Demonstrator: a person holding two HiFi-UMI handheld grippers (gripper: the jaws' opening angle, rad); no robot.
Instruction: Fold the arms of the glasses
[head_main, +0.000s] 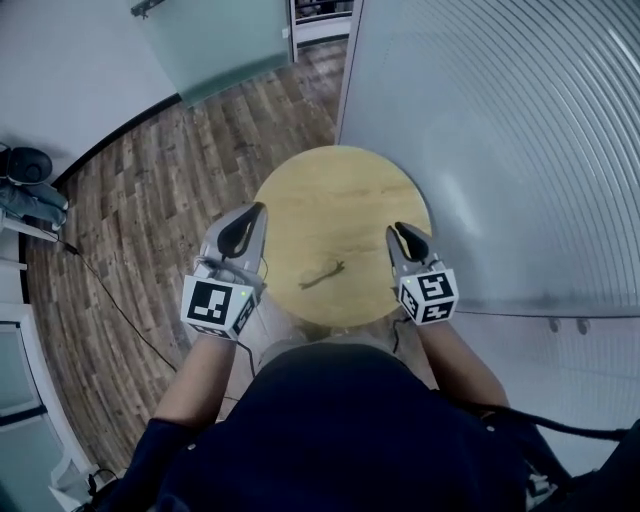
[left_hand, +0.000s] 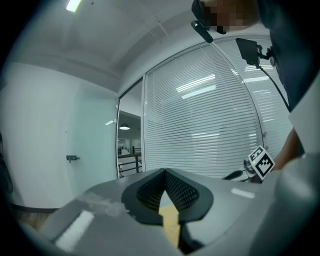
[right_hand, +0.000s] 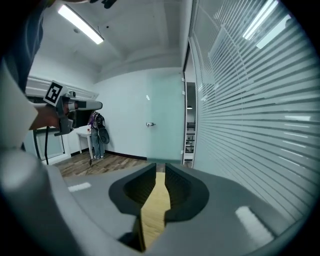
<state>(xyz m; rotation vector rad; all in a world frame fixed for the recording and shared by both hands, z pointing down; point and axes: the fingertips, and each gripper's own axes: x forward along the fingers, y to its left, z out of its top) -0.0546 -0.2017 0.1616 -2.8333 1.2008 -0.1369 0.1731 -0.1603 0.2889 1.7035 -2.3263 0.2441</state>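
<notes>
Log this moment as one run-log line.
glasses: lying on table, untouched, arms too small to tell | left gripper: shut, empty | right gripper: slightly open, empty

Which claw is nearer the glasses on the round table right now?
Left, but only narrowly. The left claw hovers just left of the glasses; the right claw is off to their right, slightly farther away.

Glasses (head_main: 322, 275): lying on the table (head_main: 340, 195), near its front edge.
Left gripper (head_main: 258, 215): hanging at the table's left edge.
Right gripper (head_main: 402, 230): hanging at the table's right edge.
Blinds (head_main: 500, 130): standing right of the table.
</notes>
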